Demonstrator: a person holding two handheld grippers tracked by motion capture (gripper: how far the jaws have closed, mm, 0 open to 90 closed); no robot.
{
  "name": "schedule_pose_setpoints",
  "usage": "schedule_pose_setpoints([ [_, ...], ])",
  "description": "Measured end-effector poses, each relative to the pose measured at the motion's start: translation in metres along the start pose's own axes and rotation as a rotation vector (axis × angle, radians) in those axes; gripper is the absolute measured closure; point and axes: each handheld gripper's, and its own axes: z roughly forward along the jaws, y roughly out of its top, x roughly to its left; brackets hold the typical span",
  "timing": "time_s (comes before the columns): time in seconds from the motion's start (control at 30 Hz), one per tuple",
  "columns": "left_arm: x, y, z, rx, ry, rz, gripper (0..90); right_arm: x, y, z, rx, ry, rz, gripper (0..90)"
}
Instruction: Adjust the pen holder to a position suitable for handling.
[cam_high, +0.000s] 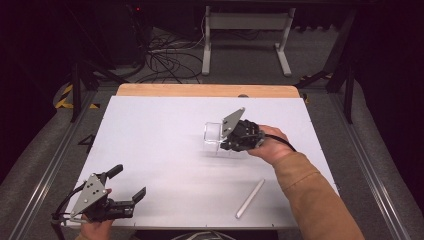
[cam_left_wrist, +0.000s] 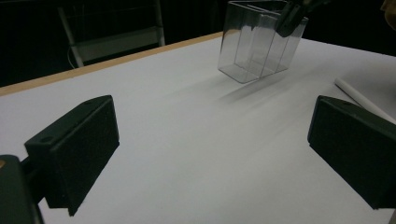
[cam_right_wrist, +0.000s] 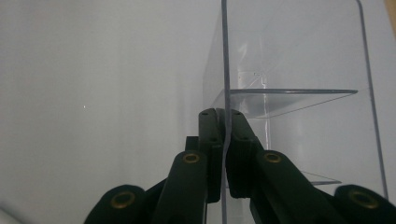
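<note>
While I watch from the high view, my right gripper (cam_high: 223, 136) sits right of the frame's middle with its fingers pinched on a clear plastic box (cam_high: 214, 133), open at the top. My left gripper (cam_high: 129, 186) rests at the lower left corner of the white table (cam_high: 150, 140), fingers spread wide with nothing between them. A white stick (cam_high: 250, 198) lies at the lower right, well apart from the box.

Through the left gripper view, the box (cam_left_wrist: 259, 44) stands in the upper right, tilted, with its bottom edge apparently just clear of the table. It is see-through, with inner dividers splitting it into compartments. The stick (cam_left_wrist: 362, 102) shows at the right edge.

Seen from the right gripper view, my fingers (cam_right_wrist: 211, 144) are closed tight on one thin transparent wall of the box (cam_right_wrist: 299, 70), one finger on each side. A clear divider crosses the box above them.
</note>
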Motion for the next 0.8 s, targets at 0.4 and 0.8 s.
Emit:
schedule_pose_setpoints([
  [0.4,0.002,0.000,0.000,-0.004,-0.006,-0.008,2.9,-0.003,0.034,0.036,0.026,0.061,-0.019,86.5],
  [0.8,0.002,0.000,0.000,-0.002,-0.009,-0.005,2.9,-0.001,0.047,0.052,0.077,0.071,-0.023,85.6],
])
